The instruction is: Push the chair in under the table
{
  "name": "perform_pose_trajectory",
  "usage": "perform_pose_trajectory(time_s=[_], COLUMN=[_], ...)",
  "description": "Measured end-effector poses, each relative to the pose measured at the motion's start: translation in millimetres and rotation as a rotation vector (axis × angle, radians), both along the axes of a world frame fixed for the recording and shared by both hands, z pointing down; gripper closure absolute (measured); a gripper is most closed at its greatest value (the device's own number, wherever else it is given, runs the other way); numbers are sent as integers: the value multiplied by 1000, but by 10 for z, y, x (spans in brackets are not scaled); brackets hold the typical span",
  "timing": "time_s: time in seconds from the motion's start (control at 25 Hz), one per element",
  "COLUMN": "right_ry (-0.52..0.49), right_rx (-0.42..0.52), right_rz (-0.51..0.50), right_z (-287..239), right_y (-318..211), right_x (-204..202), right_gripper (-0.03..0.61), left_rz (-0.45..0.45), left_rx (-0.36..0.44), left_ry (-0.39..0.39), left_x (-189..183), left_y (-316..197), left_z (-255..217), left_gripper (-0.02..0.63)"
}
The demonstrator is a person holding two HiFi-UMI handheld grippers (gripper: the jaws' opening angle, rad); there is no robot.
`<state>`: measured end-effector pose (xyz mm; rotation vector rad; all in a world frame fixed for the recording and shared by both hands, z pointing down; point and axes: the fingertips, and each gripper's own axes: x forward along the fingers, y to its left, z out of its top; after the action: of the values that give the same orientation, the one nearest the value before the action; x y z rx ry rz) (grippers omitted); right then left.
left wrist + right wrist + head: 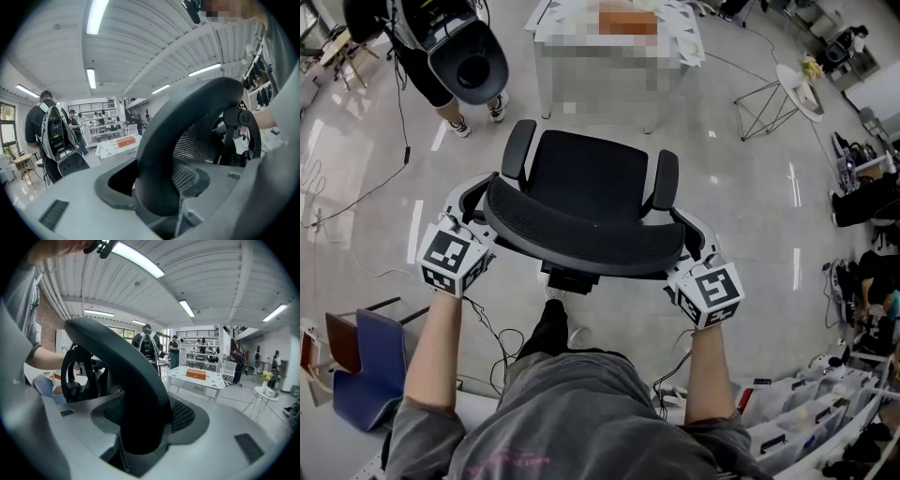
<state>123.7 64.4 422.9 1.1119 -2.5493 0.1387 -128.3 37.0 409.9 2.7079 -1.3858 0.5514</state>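
A black mesh office chair (586, 173) stands in front of me with its seat facing away, toward a white table (542, 28) across the floor. My left gripper (483, 214) clamps the left end of the backrest's curved top rim (581, 234), and my right gripper (692, 236) clamps the right end. In the left gripper view the black rim (159, 154) fills the gap between the grey jaws. The right gripper view shows the rim (136, 394) the same way. The table (187, 380) carries an orange box (196, 374) and lies straight beyond the chair.
A person with a backpack (441, 56) stands at the far left near the table. A wire-legged side table (778, 98) is at the far right. A blue folded chair (366, 366) sits behind me on the left; cables (356, 197) trail on the floor; bins (806, 412) line the right.
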Motion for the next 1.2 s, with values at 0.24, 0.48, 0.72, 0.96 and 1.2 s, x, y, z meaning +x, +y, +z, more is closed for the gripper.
perform_pose_trajectory(time_s=[0.24, 0.48, 0.72, 0.96, 1.2], right_ry=[5, 11, 11, 1, -9], right_rx=[-17, -27, -50, -32, -27], right_rz=[28, 33, 49, 47, 22], right_z=[19, 28, 94, 36, 48], right_y=[-370, -802, -1407, -1690, -2182], right_x=[68, 94, 182, 196, 242], right_gripper=[333, 333, 331, 331, 331], left_rz=[44, 53, 69, 58, 39], left_rx=[-12, -3, -19, -24, -28], left_ry=[-17, -19, -21, -22, -13], left_x=[63, 80, 166, 181, 223], left_y=[-346, -730, -1353, -1656, -2082], left_z=[19, 24, 101, 38, 57], left_gripper=[391, 390, 390, 391, 391])
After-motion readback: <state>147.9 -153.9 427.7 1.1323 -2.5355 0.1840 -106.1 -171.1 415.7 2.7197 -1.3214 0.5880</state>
